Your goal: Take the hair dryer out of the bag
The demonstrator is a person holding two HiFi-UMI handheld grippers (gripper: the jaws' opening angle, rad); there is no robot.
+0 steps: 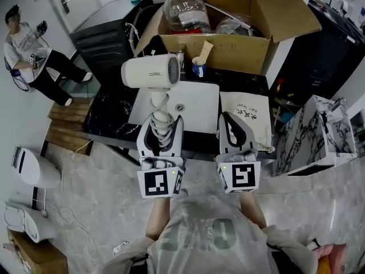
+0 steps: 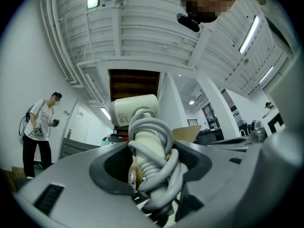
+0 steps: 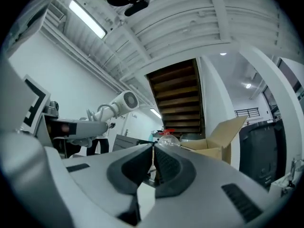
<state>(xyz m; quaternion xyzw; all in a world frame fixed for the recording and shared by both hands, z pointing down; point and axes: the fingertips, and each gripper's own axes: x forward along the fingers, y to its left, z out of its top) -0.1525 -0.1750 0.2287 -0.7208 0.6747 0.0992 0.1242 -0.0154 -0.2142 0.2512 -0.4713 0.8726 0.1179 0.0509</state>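
The fingers of our left gripper [image 1: 162,123] clamp the hair dryer [image 1: 151,71] by its cord-wrapped handle, body beyond their tips, out of the bag [image 1: 246,117] lying beside the closed, empty fingers of our right gripper [image 1: 227,123]. We judge the loose cord coils could let it slip or swivel.

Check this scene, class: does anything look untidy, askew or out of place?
The hair dryer is out of the cloth bag, which lies flat on the counter. Its cord is wound loosely round the handle, so the left gripper clamps cord and handle together. Nothing looks spilled or damaged.
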